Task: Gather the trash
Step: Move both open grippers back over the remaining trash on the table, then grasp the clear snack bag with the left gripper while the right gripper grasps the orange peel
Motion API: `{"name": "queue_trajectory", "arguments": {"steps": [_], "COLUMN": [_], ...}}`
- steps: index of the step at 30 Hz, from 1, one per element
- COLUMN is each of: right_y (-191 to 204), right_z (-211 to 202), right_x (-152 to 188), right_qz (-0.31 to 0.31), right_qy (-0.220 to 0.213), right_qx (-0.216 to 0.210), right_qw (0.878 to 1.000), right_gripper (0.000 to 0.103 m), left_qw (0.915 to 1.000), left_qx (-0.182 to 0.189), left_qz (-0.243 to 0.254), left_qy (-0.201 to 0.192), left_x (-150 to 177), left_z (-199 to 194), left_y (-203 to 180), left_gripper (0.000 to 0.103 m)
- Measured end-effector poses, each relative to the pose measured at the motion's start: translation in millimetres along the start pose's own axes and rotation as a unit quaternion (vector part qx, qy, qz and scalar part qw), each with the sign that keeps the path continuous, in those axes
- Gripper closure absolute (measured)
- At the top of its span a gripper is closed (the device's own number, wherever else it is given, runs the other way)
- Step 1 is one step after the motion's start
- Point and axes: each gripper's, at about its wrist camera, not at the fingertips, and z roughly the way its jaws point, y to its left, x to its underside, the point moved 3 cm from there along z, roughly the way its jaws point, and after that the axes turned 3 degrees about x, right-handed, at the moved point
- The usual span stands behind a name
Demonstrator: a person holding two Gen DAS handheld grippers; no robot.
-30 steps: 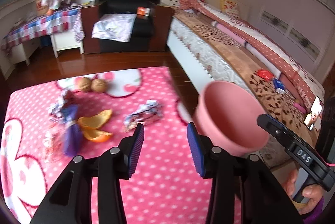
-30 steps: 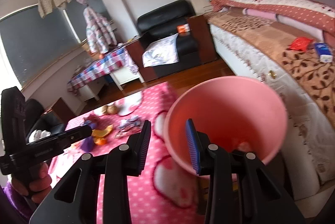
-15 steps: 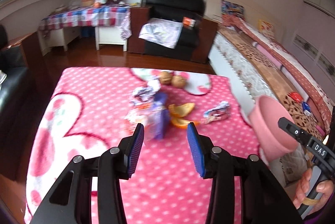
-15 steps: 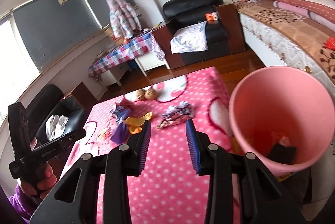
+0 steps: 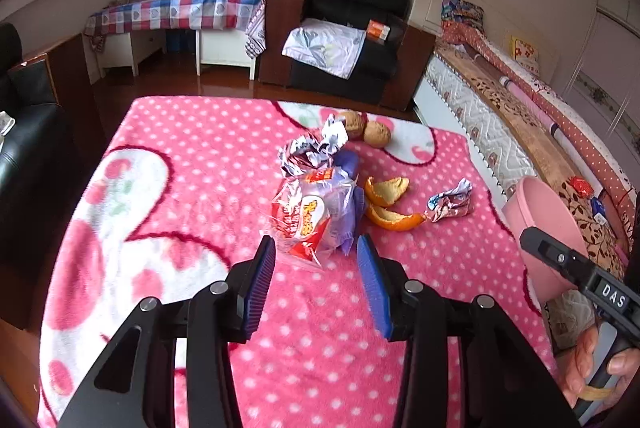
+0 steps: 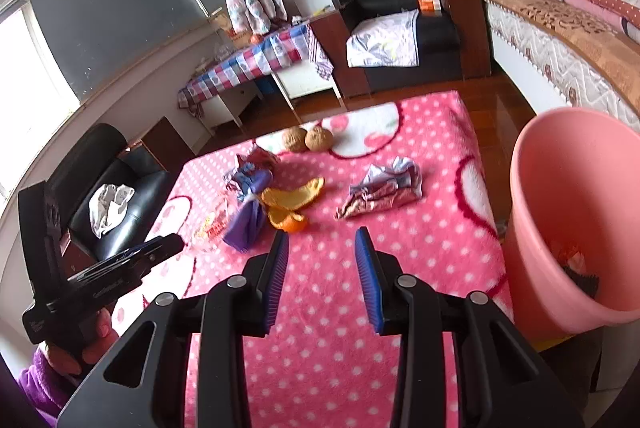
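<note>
Both grippers, left (image 5: pixel 316 264) and right (image 6: pixel 322 260), have jaws apart and hold nothing. The wrappers (image 5: pixel 316 208) and peels (image 5: pixel 386 202) lie on the bench (image 5: pixel 180 168), with the pink bin (image 6: pixel 576 212) beside the bench.

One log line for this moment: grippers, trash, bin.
left gripper: open, empty | right gripper: open, empty | snack bag, orange peel: on table | pink bin: beside table
</note>
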Motion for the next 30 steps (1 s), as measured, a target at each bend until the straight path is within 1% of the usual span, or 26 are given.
{"name": "queue_trajectory", "arguments": {"steps": [5, 8, 10, 12, 15, 21, 25, 27, 30], "right_y": [0, 5, 8, 13, 17, 25, 26, 27, 31], "right_z": [10, 19, 25, 33, 45, 72, 90, 100, 109], "right_x": [1, 1, 0, -1, -4, -8, -8, -9, -9], "right_qz": [-0.001, -0.003, -0.007, -0.011, -0.012, -0.021, -0.026, -0.025, -0.026], "right_qy": [0.013, 0.023, 0.031, 0.038, 0.048, 0.067, 0.080, 0.088, 0.095], "right_qx": [0.000, -0.006, -0.010, -0.014, -0.019, -0.015, -0.005, -0.005, -0.009], "right_qw": [1.000, 1.000, 0.999, 0.999, 0.999, 0.997, 0.996, 0.996, 0.995], "right_gripper": [0.068, 0.068, 0.068, 0.068, 0.068, 0.068, 0.068, 0.062, 0.060], "left_qw": [0.9999, 0.9998, 0.9997, 0.9997, 0.9998, 0.9999, 0.9997, 0.9996, 0.9994], "left_qx": [-0.006, -0.012, -0.013, -0.005, -0.006, 0.002, 0.009, 0.012, 0.013], "left_qz": [0.010, 0.013, 0.015, 0.013, 0.018, -0.007, -0.023, -0.027, -0.031], "left_qy": [0.002, 0.007, 0.014, 0.019, 0.004, -0.009, -0.006, -0.004, -0.002], "left_x": [-5, -7, -6, -5, -4, -4, -1, 1, 4], "left_z": [19, 31, 39, 41, 33, 13, 5, 4, 3], "left_y": [-3, 1, 5, 7, 9, 27, 35, 37, 40], "left_gripper": [0.062, 0.076, 0.089, 0.091, 0.097, 0.097, 0.097, 0.097, 0.097]}}
